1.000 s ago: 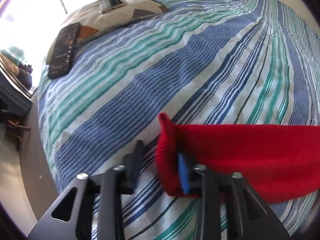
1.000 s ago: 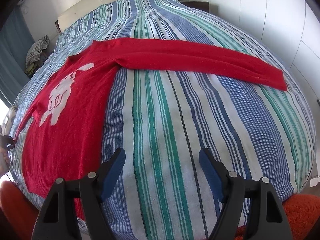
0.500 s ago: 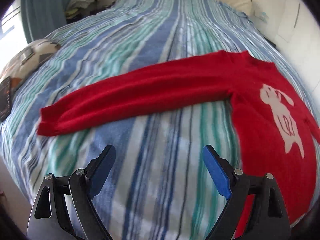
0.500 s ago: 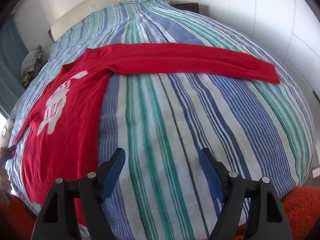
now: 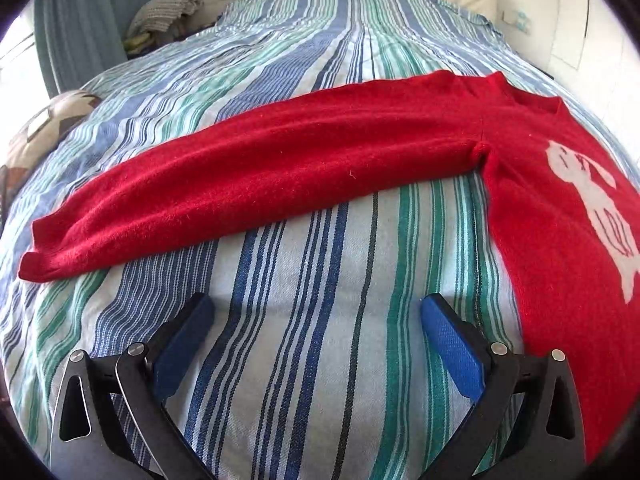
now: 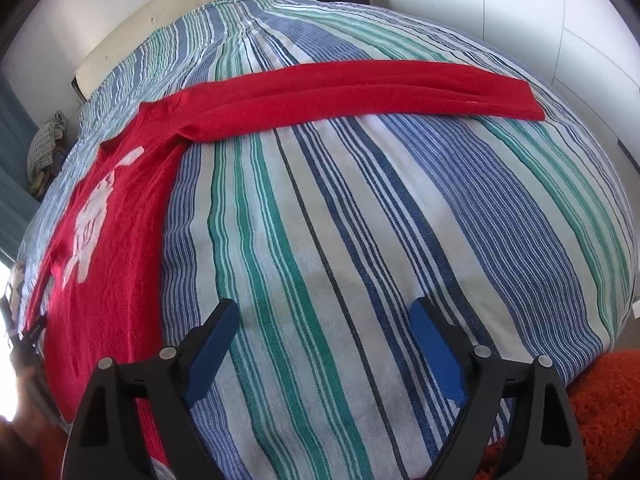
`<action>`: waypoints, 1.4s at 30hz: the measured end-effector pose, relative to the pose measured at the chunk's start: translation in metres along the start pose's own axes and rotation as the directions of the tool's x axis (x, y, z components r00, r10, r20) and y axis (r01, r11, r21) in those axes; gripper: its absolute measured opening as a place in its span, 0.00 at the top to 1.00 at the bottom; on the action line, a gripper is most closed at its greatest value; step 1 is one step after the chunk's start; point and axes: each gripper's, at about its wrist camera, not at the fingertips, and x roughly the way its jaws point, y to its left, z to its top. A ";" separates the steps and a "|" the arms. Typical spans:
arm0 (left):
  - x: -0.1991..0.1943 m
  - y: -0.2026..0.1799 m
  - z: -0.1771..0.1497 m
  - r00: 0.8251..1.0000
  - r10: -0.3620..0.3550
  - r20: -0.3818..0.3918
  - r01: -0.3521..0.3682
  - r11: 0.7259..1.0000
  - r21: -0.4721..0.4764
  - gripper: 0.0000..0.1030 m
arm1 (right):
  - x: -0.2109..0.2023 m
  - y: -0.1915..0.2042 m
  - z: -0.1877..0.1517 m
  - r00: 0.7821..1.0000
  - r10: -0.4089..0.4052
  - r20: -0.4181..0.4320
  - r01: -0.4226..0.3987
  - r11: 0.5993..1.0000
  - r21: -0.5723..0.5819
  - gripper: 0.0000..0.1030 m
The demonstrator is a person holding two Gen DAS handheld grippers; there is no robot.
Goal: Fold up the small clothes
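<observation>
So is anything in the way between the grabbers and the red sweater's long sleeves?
Nothing visible. Only bare striped bedspread lies between the left gripper and its sleeve, and likewise between the right gripper and the other sleeve. Both grippers' jaws are opening, with nothing between them.

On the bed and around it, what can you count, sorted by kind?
Red sweaters: 1, the sweater laid flat with both sleeves spread
Striped bedspreads: 1, the bedspread
Patterned cushions: 1, the cushion at the bed's edge
Heaps of folded cloth by the curtain: 1, the heap
Hand-held tools: 2, left tool and right tool, both opening over bare bedspread
Total: 6
</observation>
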 end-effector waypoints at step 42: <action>0.019 -0.020 0.022 0.999 -0.040 0.020 0.038 0.993 0.112 0.00 | 0.013 0.016 -0.008 0.997 -0.068 -0.021 0.066 0.994 -0.089 0.00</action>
